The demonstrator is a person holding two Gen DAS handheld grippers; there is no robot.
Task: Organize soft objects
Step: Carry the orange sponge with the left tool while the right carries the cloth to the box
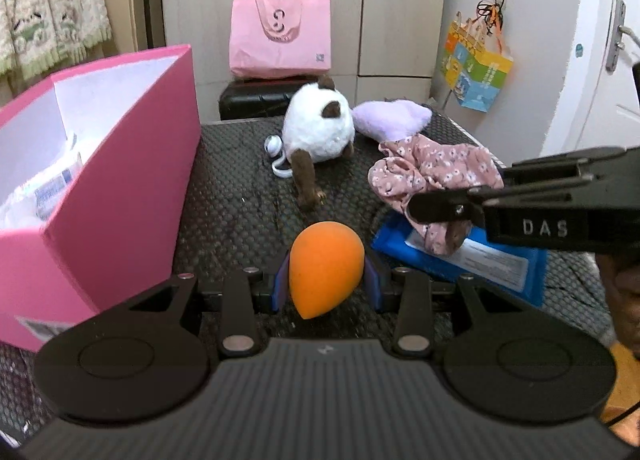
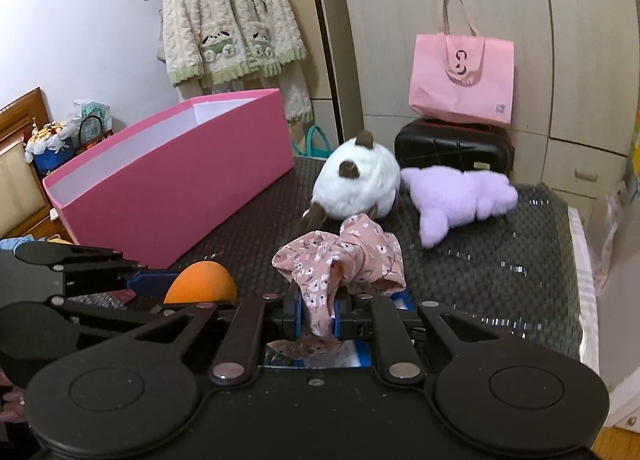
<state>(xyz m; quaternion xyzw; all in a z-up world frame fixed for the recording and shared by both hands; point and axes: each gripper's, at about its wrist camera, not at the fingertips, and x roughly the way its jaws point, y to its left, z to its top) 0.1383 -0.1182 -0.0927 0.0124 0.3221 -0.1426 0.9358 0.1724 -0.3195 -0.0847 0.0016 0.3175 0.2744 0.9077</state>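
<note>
My left gripper [image 1: 326,280] is shut on an orange egg-shaped sponge [image 1: 325,266], held above the dark mat beside the open pink box [image 1: 120,188]. The sponge also shows in the right wrist view [image 2: 200,284]. My right gripper [image 2: 316,310] is shut on a pink floral cloth [image 2: 344,260], lifted over a blue packet [image 1: 460,256]. The cloth also shows in the left wrist view [image 1: 432,172]. A white and brown plush cat [image 2: 356,184] and a lilac plush [image 2: 460,196] lie further back on the mat.
The pink box [image 2: 172,188] stands at the left and holds white packets [image 1: 44,192]. A black case [image 2: 452,148] with a pink tote bag [image 2: 460,76] stands behind the mat [image 2: 500,280]. A wardrobe and a hanging jacket [image 2: 232,16] are behind.
</note>
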